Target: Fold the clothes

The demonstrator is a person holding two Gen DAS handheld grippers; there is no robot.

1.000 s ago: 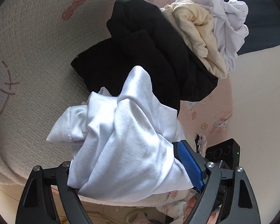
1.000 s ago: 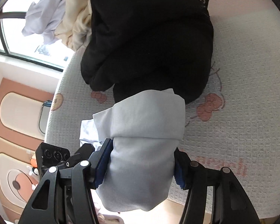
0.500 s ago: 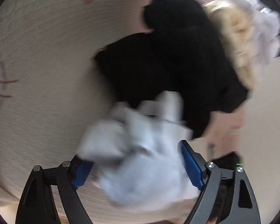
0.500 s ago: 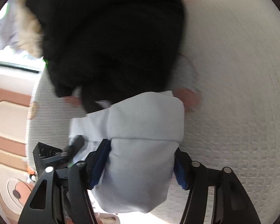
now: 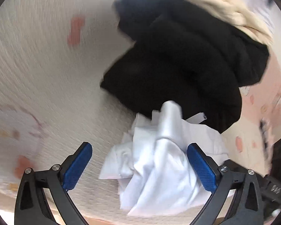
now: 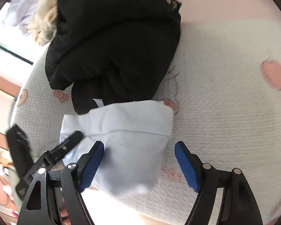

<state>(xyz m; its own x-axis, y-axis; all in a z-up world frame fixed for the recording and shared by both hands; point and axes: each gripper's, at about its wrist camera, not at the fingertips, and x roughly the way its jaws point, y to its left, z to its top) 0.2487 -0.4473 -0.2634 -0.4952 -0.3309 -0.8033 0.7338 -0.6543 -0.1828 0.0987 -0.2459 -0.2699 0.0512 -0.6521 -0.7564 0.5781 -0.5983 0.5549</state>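
**On the bed: white garment let go**

On the bed [image 5: 46, 93], the white garment [image 5: 159, 161] lies just in front of the black garment [image 5: 178, 60]. Around it, left gripper [image 5: 139, 161] and right gripper [image 6: 139, 161] fingers are spreading, released, pads off the cloth.

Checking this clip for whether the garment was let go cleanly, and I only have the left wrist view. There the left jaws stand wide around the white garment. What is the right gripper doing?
Observer: The right gripper is opening too; its left pad is at the white garment, while the right pad stands clear of it.
Operator: Is the garment hanging or lying down?
Observer: In the right wrist view it lies bunched on the blanket, its far edge against the black garment.
Operator: Anything on that black garment I can't see?
Observer: Two metal snaps near its far corner.
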